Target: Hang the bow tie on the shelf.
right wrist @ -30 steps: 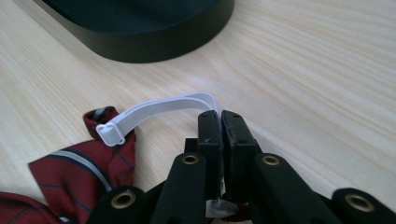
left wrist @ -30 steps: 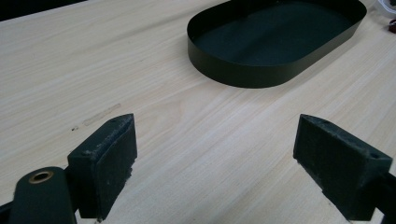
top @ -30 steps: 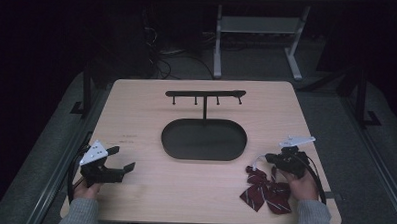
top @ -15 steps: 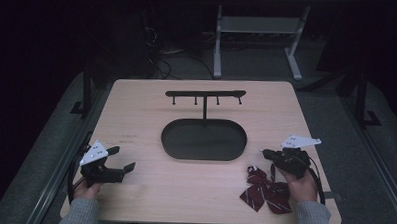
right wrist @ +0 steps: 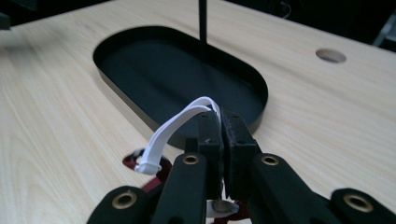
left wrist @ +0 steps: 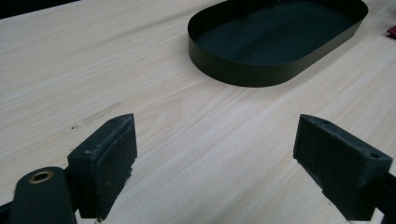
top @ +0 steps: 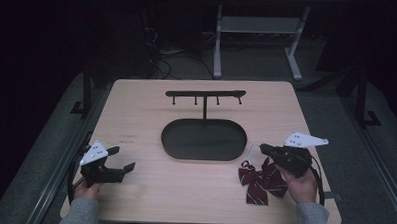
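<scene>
A dark red striped bow tie (top: 260,179) lies on the wooden table (top: 151,105) near its right front edge, its white elastic strap (right wrist: 175,125) looping upward. The right gripper (top: 263,149) hangs just above it, jaws pressed together on that strap. The left gripper (top: 124,159) rests well apart at front left, jaws spread wide. A black oval tray (top: 204,139) with a hook stand (top: 205,96) sits between.

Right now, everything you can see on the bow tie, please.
The bow tie is dark red with thin pale diagonal stripes, looks like fabric, and has two wings and two tails. It lies flat on the table near the front right corner, beside the black oval tray but apart from it. A white elastic strap rises from it in a loop, and the right gripper is shut on that loop. The left gripper is far off, open.
</scene>
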